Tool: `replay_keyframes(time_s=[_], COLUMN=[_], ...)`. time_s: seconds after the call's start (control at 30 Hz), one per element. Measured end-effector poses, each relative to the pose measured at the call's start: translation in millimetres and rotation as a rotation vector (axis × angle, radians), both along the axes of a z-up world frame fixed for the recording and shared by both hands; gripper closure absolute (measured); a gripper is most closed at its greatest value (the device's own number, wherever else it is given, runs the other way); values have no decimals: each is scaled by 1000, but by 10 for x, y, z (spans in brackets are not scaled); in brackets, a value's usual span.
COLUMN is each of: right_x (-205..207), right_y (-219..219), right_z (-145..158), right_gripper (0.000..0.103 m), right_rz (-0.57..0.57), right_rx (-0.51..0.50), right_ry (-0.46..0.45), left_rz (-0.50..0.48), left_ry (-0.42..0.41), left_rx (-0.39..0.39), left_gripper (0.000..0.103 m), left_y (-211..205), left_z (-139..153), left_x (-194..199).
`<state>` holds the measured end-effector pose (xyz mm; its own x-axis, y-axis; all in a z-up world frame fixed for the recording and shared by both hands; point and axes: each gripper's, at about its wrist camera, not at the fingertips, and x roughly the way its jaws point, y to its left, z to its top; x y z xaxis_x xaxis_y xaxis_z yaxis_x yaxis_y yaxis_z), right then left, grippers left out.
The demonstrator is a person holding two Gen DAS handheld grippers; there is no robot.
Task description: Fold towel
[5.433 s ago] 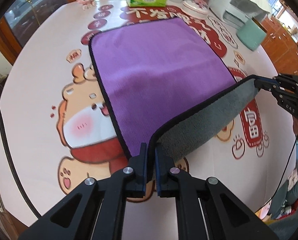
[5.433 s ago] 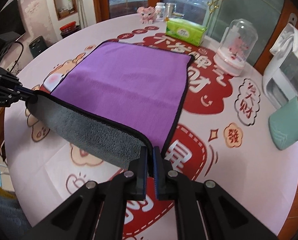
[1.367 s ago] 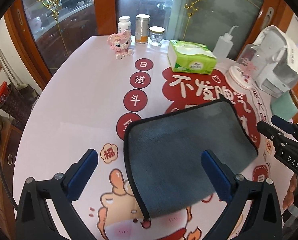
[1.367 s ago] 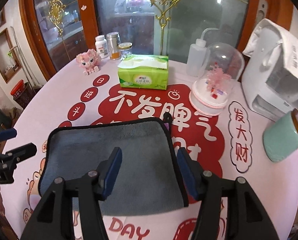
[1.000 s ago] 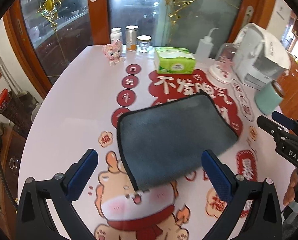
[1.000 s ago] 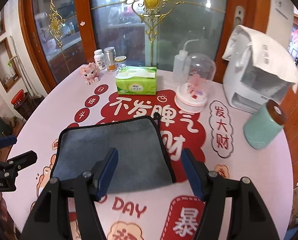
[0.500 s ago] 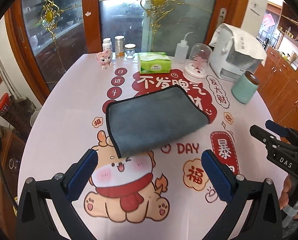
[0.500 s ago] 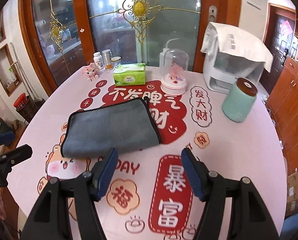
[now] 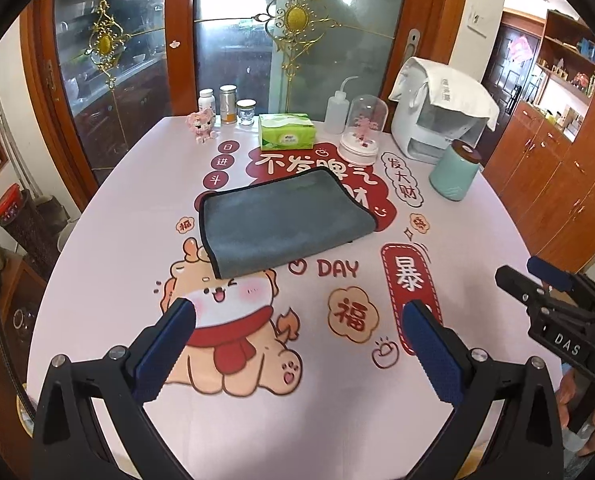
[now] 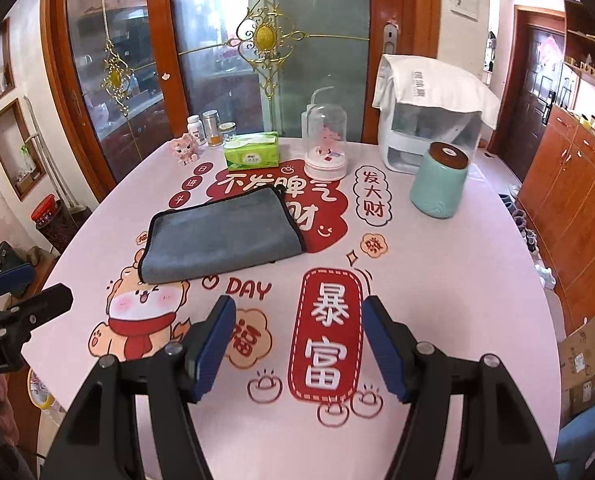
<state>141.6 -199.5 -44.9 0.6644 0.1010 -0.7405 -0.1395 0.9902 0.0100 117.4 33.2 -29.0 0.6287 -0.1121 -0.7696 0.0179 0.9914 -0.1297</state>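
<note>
Both of my grippers have backed well away from the towel (image 9: 281, 220) over the last second or so; half a second ago it filled more of each view, and five seconds back I had its near edge pinched in both claws with the purple face up; now the left gripper (image 9: 297, 344) stands with its jaws spread wide and empty above the cartoon print, and the right gripper (image 10: 295, 348) is likewise spread and holding nothing; I read that as one fold laid down and released, so what remains is either a second fold or nothing at all, and I cannot say which the task wants; the towel lies flat on the printed tablecloth (image 9: 97, 280) toward the far middle of the round table, near the green tissue box (image 9: 287, 131) and the glass dome ornament (image 9: 363, 128) but touching neither; it shows only its grey plush face, bound in a dark edge; the layers look fairly square, though in the right view a small dark tab pokes out at the far right corner, and the near edge sits a little skewed to the table's print.
</note>
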Motion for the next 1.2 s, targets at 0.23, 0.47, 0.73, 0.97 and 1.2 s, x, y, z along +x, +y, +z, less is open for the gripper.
replay_keyframes(time_s=[0.23, 0.47, 0.73, 0.97, 1.2], right_x=[-352, -604, -792, -809, -902], right_y=[-95, -168, -136, -58, 48], right_z=[63, 118, 180, 210, 330], right_gripper=[37, 37, 37, 33, 33], right_rz=[-4, -5, -1, -18, -61], right_rx=[18, 27, 27, 26, 66], right_ry=[-10, -21, -39, -42, -56], left_rz=[4, 5, -12, -19, -4], left_ry=[-27, -54, -67, -82, -52], left_rx=[-3, 15, 29, 44, 59], left_gripper=[0, 0, 0, 0, 0], left_y=[-123, -235, -288, -218, -126], left_z=[106, 212, 298, 356, 306], left_x=[-322, -598, -798, -802, -785])
